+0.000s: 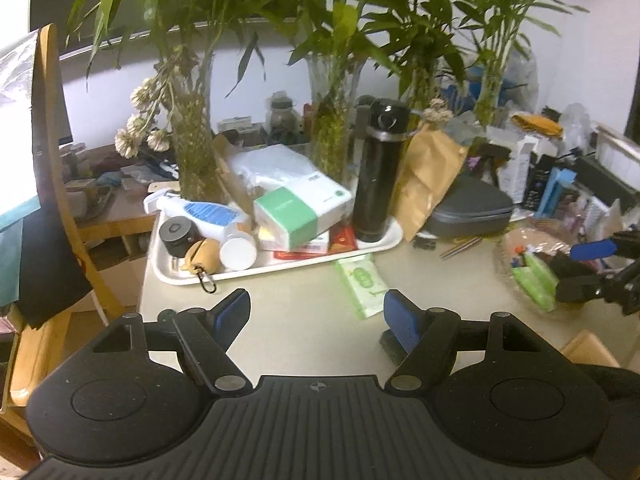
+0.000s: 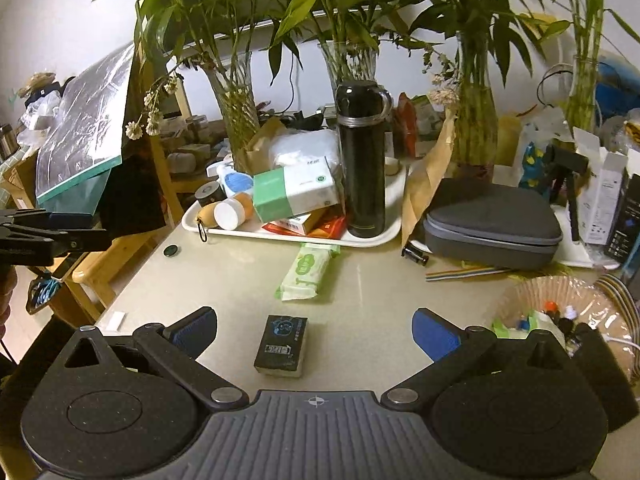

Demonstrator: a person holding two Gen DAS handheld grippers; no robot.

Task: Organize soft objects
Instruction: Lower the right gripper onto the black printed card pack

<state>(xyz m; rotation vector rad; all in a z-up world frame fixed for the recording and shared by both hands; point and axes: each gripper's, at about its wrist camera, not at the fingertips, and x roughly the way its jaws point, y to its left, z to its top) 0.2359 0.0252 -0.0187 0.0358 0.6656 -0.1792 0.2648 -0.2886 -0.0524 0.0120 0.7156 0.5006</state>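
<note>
beige tabletop point(image 2: 224, 280) is seen from both wrist views, crowded at the back and bare in front. the left gripper point(image 1: 316, 320) is held over the near edge with its blue-padded jaws spread wide and nothing between them. the right gripper point(image 2: 314, 334) is likewise spread, nothing pinched — a small black sponge block point(image 2: 281, 346) lies flat on the table between and just ahead of its fingers, not touched by either pad. in the left view only a dark corner of that block point(image 1: 390, 346) shows, behind the right-hand finger. a green-and-white wipes pack point(image 2: 306, 272) lies flat on the table beyond the block, its far end just beside the rim of a white tray point(image 2: 280, 236); the same pack point(image 1: 362, 284) is seen in the left view, ahead of the jaws. on the tray a tall black flask point(image 2: 364, 160) stands upright, with a green-and-white tissue box point(image 2: 296, 192) tilted on top of other boxes beside it, and a white-capped bottle point(image 2: 230, 212) lying on its side. a grey zip case point(image 2: 492, 220) rests to the right of the tray, a brown paper bag point(image 2: 428, 176) leaning between them. glass vases of bamboo point(image 2: 236, 100) stand behind. a clear bag of small items point(image 2: 560, 312) sits at the right edge — contents too blurred to tell. a wooden chair point(image 1: 52, 200) stands left of the table.
</note>
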